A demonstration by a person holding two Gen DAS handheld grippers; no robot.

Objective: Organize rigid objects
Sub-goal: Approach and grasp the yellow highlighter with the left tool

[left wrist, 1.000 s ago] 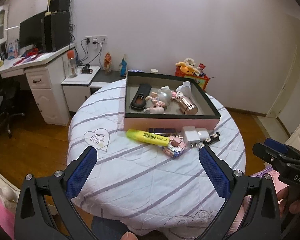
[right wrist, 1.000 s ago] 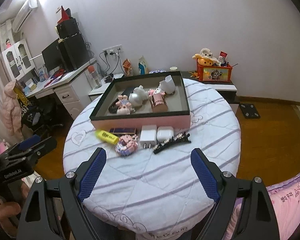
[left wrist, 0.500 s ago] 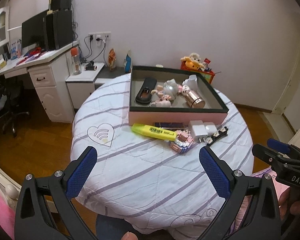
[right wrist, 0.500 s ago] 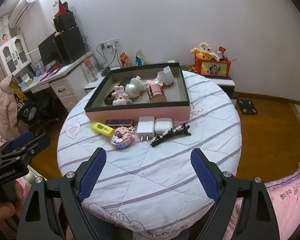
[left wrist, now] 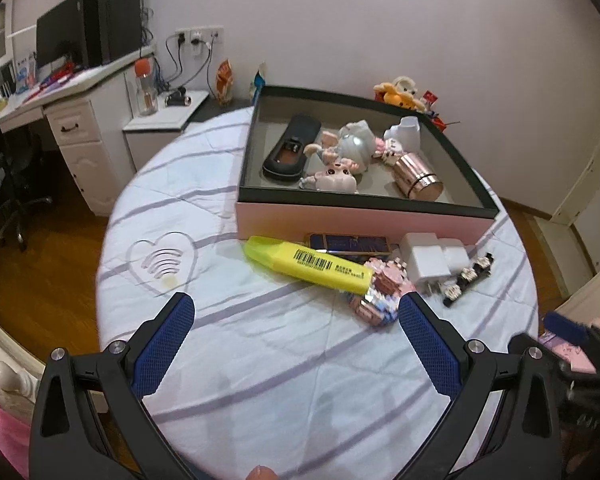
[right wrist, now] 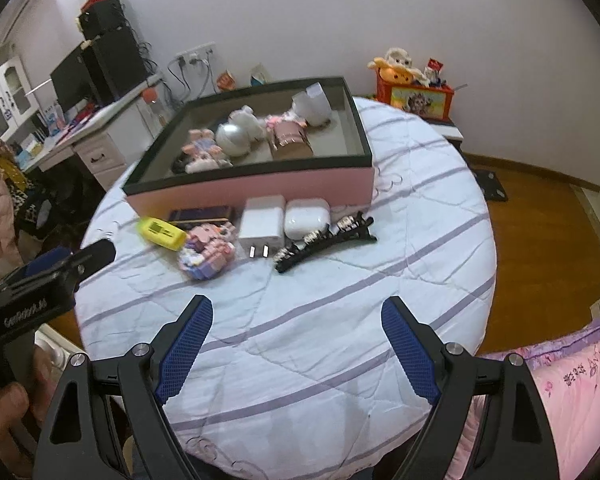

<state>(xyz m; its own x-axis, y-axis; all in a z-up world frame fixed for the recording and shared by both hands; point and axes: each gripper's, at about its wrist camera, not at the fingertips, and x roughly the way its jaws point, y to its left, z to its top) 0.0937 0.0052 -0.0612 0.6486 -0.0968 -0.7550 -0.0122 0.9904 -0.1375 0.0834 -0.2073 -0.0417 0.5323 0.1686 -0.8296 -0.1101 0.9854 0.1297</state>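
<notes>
Two handheld grippers hover above a round table (left wrist: pixel 260 360) covered in a striped cloth. The left gripper (left wrist: pixel 296 342) and right gripper (right wrist: pixel 296 344) both point toward a pink box (right wrist: pixel 260 184), fingers spread wide and holding nothing. Just in front of the box lie a yellow highlighter (left wrist: pixel 308 264), white charger (right wrist: pixel 262 226), earbud case (right wrist: pixel 306 218) and black hair clip (right wrist: pixel 324 242).

White wall (left wrist: pixel 340 20) — wooden floor (right wrist: pixel 540 232), white desk (left wrist: pixel 80 120).

Both wide-open grippers, left gripper (left wrist: pixel 296 320) and right gripper (right wrist: pixel 296 320), now nearer the yellow highlighter (left wrist: pixel 308 264) and hair clip (right wrist: pixel 324 242).
</notes>
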